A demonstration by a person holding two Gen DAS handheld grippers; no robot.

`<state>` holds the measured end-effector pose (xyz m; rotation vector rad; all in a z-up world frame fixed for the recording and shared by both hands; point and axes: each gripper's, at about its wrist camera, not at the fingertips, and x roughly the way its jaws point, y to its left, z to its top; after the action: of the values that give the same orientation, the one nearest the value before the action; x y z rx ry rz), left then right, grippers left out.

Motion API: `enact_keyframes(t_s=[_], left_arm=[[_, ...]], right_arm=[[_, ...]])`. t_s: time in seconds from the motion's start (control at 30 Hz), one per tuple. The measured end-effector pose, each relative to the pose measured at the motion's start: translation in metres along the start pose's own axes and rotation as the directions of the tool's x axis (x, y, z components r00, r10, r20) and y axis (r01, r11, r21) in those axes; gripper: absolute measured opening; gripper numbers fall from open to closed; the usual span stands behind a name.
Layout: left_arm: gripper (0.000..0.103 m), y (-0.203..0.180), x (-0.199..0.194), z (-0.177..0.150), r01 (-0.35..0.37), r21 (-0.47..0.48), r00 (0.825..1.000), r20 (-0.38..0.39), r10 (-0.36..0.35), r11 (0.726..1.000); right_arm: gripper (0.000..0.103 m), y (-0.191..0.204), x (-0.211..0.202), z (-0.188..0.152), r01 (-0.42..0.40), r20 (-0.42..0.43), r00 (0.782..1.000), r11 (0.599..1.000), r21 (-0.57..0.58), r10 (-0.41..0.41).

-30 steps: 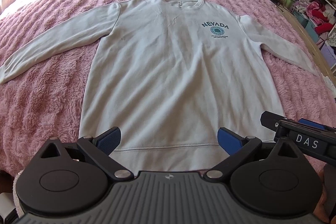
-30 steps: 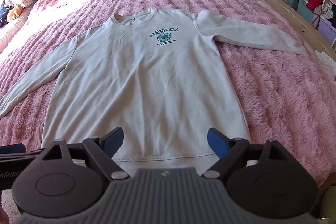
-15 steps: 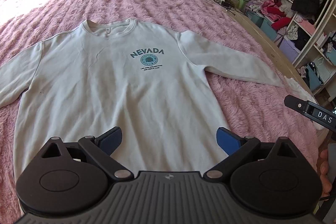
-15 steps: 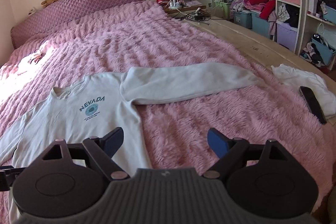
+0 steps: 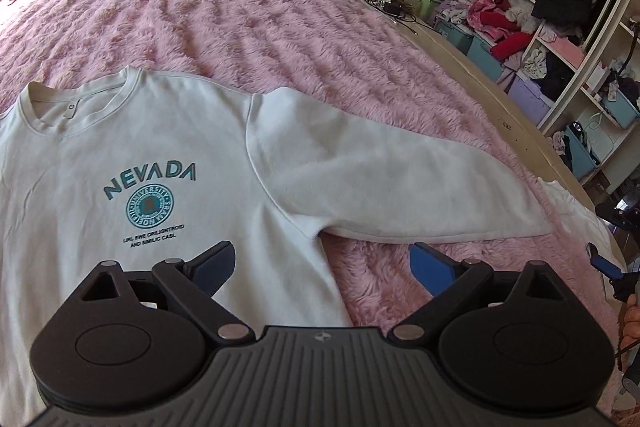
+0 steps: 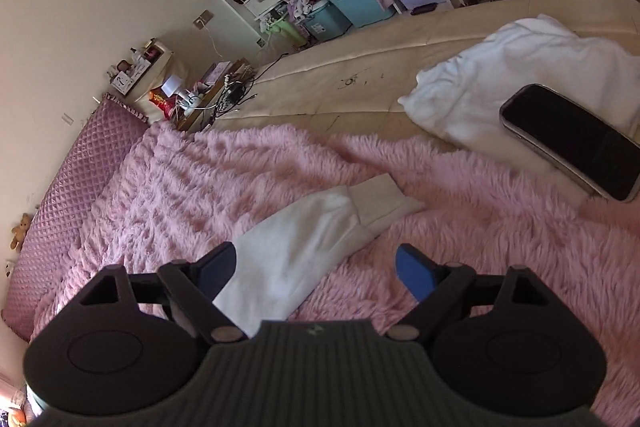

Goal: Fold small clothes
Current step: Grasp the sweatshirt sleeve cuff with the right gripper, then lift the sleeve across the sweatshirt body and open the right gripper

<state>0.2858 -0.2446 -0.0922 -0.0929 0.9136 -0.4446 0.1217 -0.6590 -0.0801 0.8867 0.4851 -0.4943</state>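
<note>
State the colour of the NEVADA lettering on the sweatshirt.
Teal green on the white sweatshirt; the NEVADA lettering shows best in the left wrist view.

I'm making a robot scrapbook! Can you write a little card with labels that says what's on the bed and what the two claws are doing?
garment: white sweatshirt with NEVADA print, lying flat, not folded yet
sleeve: stretched out sideways, cuff resting on the blanket
surface: fluffy pink blanket
left claw: open, holding nothing, above the sweatshirt's side edge
right claw: open, holding nothing, above the sleeve near the cuff
nearby: black phone on a white cloth
</note>
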Motion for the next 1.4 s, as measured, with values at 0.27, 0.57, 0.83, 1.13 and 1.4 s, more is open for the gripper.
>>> enact_keyframes(t_s=[0.27, 0.57, 0.83, 1.13, 1.4], left_arm=[[0.103, -0.011, 0.069, 0.009, 0.022, -0.041, 0.994, -0.108, -0.026, 0.999], [0.103, -0.025, 0.103, -0.003, -0.002, 0.005, 0.987, -0.161, 0.002, 1.000], [0.103, -0.033, 0.109, -0.007, -0.029, 0.083, 0.988, -0.148, 0.041, 0.996], [0.103, -0.018, 0.089, 0.003, 0.027, 0.071, 0.992, -0.127, -0.018, 0.997], [0.103, 0.035, 0.021, 0.003, -0.010, 0.041, 0.998, -0.062, 0.013, 0.999]], right_arm=[[0.076, -0.031, 0.067, 0.008, 0.015, -0.059, 0.998, 0.995, 0.095, -0.009], [0.013, -0.037, 0.106, 0.021, 0.037, -0.040, 0.999, 0.991, 0.128, -0.033], [0.004, -0.027, 0.090, 0.023, 0.010, 0.018, 1.000, 0.997, 0.081, -0.011], [0.004, 0.049, 0.045, 0.028, -0.156, 0.056, 0.986, 0.987, -0.033, 0.157], [0.004, 0.164, 0.015, -0.014, -0.376, -0.030, 0.926, 0.917, -0.133, 0.376]])
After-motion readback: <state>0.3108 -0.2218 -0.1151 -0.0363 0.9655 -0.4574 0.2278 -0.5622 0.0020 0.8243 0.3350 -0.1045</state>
